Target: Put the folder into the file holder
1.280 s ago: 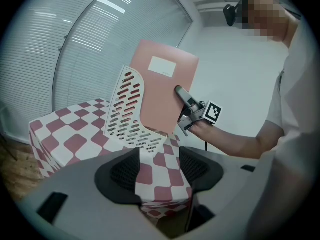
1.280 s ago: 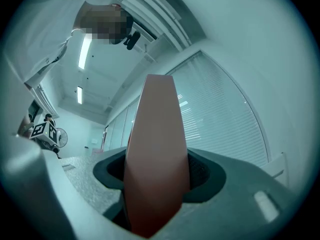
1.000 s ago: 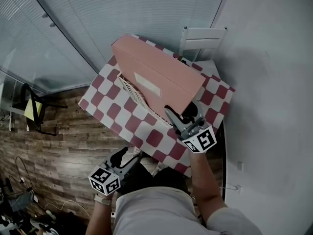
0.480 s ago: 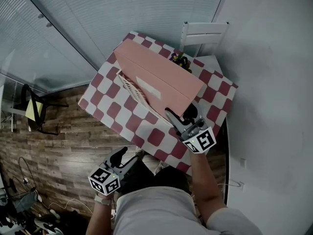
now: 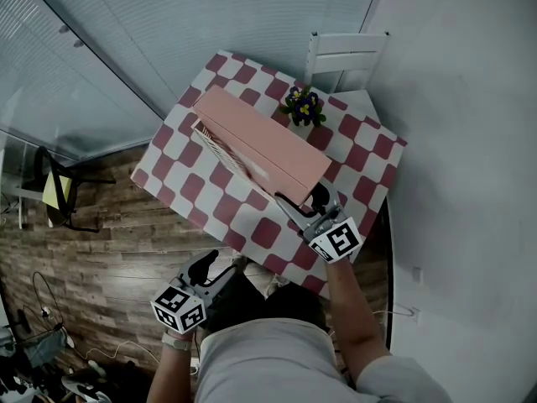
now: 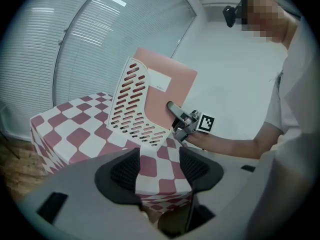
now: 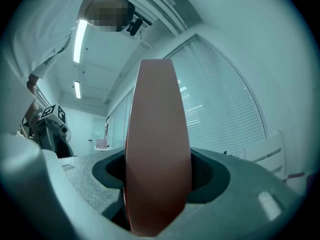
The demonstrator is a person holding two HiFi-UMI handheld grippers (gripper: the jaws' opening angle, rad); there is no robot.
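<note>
A large pink folder [image 5: 273, 145] stands on edge in the white slotted file holder [image 5: 213, 145] on the checkered table [image 5: 189, 187]. My right gripper [image 5: 300, 201] grips the folder's near end. In the right gripper view the folder [image 7: 157, 144] fills the gap between the pads while the jaws are opening. The left gripper view shows the file holder [image 6: 131, 106] in front of the folder [image 6: 167, 89], with the right gripper [image 6: 176, 113] at the folder's lower edge. My left gripper [image 5: 210, 269] hangs open and empty below the table's near edge, its pads [image 6: 124, 171] apart.
A small pot of purple and yellow flowers [image 5: 303, 105] stands just behind the folder. A white chair [image 5: 344, 61] is beyond the table by the wall. A black chair [image 5: 52, 183] stands on the wood floor at the left. Blinds cover the windows.
The folder has sunk lower into the file holder, uncovering the flower pot behind it. The right gripper moved down with it. The left gripper stayed put.
</note>
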